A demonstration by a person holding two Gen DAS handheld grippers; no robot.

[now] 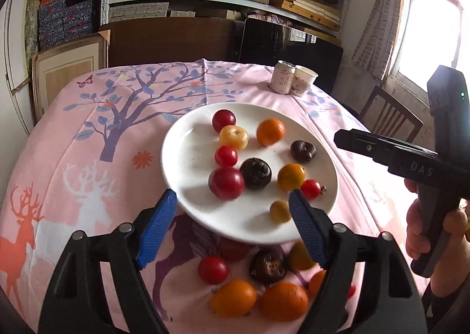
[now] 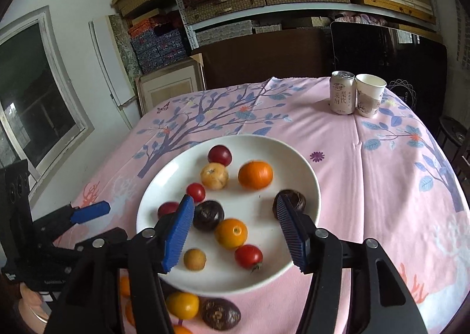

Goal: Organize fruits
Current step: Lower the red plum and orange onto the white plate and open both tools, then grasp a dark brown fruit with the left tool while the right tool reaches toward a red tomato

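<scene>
A white plate [image 1: 188, 146] [image 2: 296, 158] on the pink tablecloth holds several fruits: red tomatoes [image 1: 226, 182], orange fruits [image 1: 270, 131] [image 2: 255, 174], yellow fruits [image 2: 214, 175] and dark wrinkled fruits [image 1: 255, 173] [image 2: 208, 215]. More fruits lie on the cloth in front of the plate, such as a red tomato [image 1: 213, 270], an orange fruit [image 1: 283, 301] and a dark fruit [image 2: 220, 313]. My left gripper [image 1: 232, 202] is open and empty over the plate's near rim. My right gripper [image 2: 235, 207] is open and empty above the plate; it shows in the left wrist view [image 1: 346, 138] at the right.
A drink can [image 1: 282, 77] [image 2: 342, 96] and a paper cup [image 1: 304, 80] [image 2: 369, 94] stand at the table's far right. A wooden chair [image 1: 387, 114] stands beside the table at the right. Shelves with boxes fill the back wall.
</scene>
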